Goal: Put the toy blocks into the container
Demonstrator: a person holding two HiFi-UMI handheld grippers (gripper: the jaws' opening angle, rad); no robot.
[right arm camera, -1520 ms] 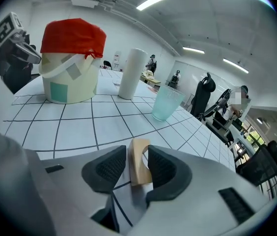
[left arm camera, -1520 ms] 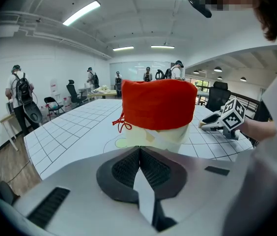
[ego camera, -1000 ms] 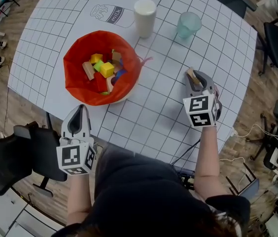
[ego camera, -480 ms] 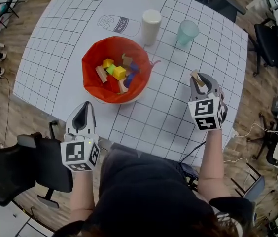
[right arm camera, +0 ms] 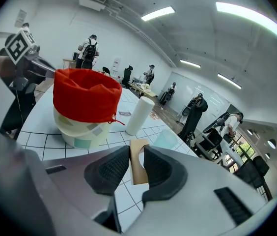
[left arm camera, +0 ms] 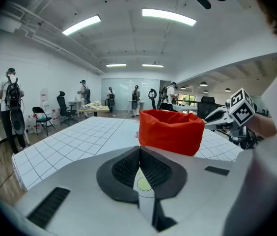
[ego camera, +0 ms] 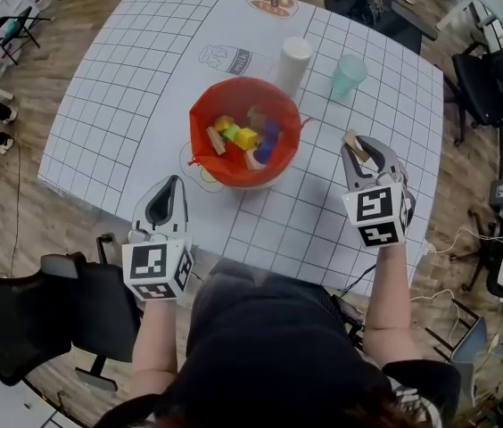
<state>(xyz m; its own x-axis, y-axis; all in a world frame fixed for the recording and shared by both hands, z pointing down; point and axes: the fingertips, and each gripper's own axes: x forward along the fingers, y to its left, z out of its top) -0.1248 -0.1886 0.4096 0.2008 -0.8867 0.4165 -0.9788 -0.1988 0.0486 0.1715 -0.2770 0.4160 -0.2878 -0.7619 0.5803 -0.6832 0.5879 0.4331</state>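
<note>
The container (ego camera: 225, 163) is a round tub lined with a red bag; it stands mid-table and holds several coloured toy blocks (ego camera: 246, 137). My right gripper (ego camera: 358, 149) hovers to the tub's right, shut on a tan wooden block (ego camera: 353, 140) whose end sticks out past the pads; the tan wooden block (right arm camera: 137, 161) shows between the jaws in the right gripper view, with the container (right arm camera: 86, 104) to the left. My left gripper (ego camera: 168, 199) hangs at the table's near edge, shut with nothing in it. Ahead of it in the left gripper view stands the red container (left arm camera: 170, 131).
A white cylinder (ego camera: 293, 63) and a pale teal cup (ego camera: 348, 75) stand behind the container on the gridded white table (ego camera: 127, 105). A black chair (ego camera: 28, 306) is at the lower left, office chairs at the right. People stand far off in the room.
The view has shifted, so the container now sits nearer the middle of the frame. Both grippers keep their poses; the right one still grips the block.
</note>
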